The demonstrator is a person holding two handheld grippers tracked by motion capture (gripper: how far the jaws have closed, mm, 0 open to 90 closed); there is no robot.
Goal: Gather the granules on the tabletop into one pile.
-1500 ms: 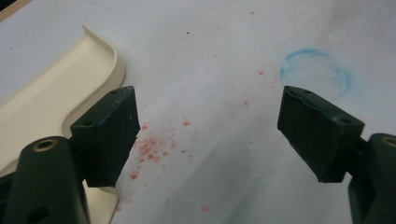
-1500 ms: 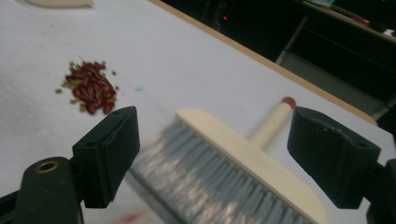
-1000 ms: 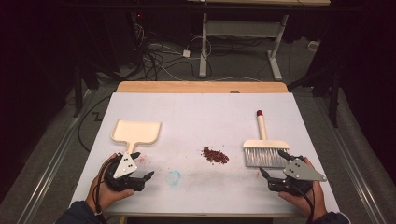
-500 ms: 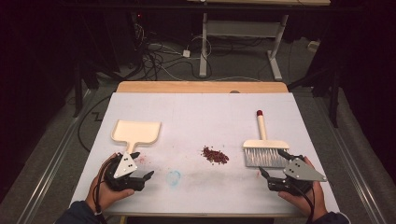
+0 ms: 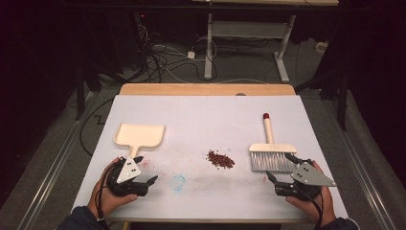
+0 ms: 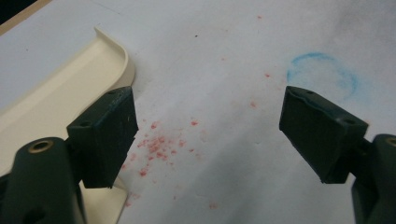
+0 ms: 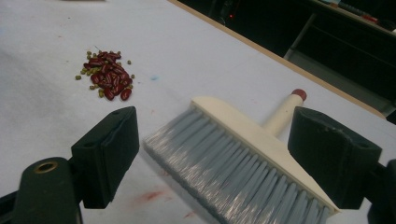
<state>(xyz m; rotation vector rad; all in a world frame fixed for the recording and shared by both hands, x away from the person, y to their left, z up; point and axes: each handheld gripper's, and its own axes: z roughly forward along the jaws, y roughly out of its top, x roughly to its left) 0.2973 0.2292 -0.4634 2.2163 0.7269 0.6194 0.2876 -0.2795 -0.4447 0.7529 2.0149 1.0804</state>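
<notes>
Two grippers are sitting with jaws spread, gripping nothing: we are seeing our left gripper [image 5: 146,168] by the cream plastic dustpan [image 5: 140,135], our right gripper [image 5: 281,168] before the grey-bristled brush [image 5: 272,156], beside scattered red beans [image 5: 220,159].

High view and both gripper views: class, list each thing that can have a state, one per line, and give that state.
Cream plastic dustpan: lying flat, empty, not gripped.
Cream-handled brush with grey bristles: lying flat, not gripped.
Pile of red and green beans: heaped loose on the table, unswept.
Left gripper: open, holding nothing.
Right gripper: open, jaws on either side of the brush bristles.
</notes>
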